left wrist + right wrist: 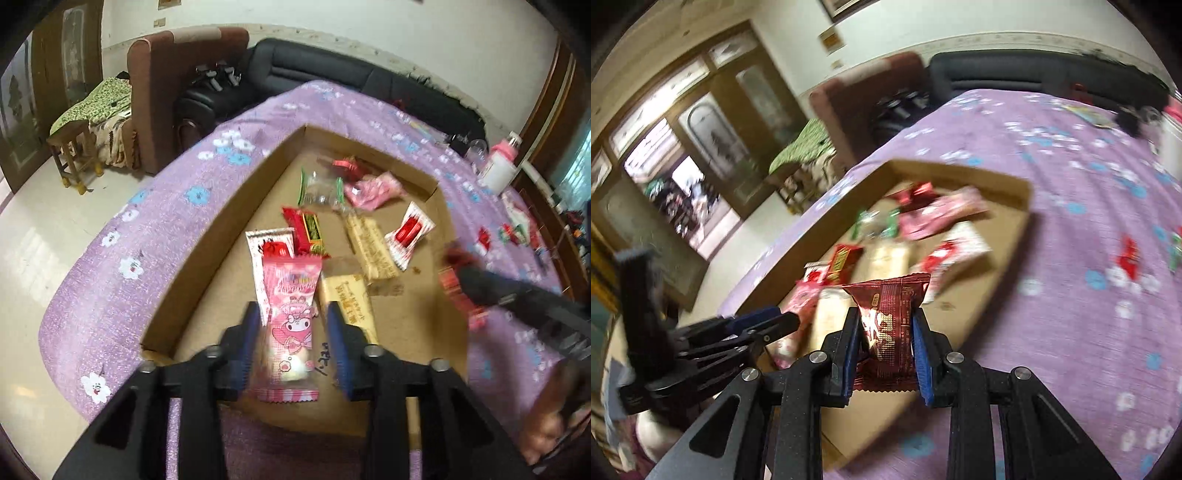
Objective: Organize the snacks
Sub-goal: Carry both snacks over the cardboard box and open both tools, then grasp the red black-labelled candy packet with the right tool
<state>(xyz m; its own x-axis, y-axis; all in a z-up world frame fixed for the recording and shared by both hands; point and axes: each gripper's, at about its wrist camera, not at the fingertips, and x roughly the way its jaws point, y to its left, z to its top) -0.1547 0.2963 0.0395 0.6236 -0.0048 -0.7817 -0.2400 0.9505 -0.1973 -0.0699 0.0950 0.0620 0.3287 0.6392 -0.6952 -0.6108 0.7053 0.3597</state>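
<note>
the left hand-held gripper hangs over the near end of the shallow brown cardboard tray on the purple flowered worktop. its jaws stand apart with the pink cartoon-printed snack packet loose between them, so it looks released, at six o'clock in the tray. to finish well, lift straight away so the pads do not drag the packet over the rim.

at three o'clock of it, the right hand-held gripper is clenched on a dark red foil snack packet, crinkled, with gold print and serrated ends. my advice: bring it over a bare patch of cardboard, low, before letting go. other wrappers lie scattered toward twelve o'clock, among them a white and red sachet.
</note>
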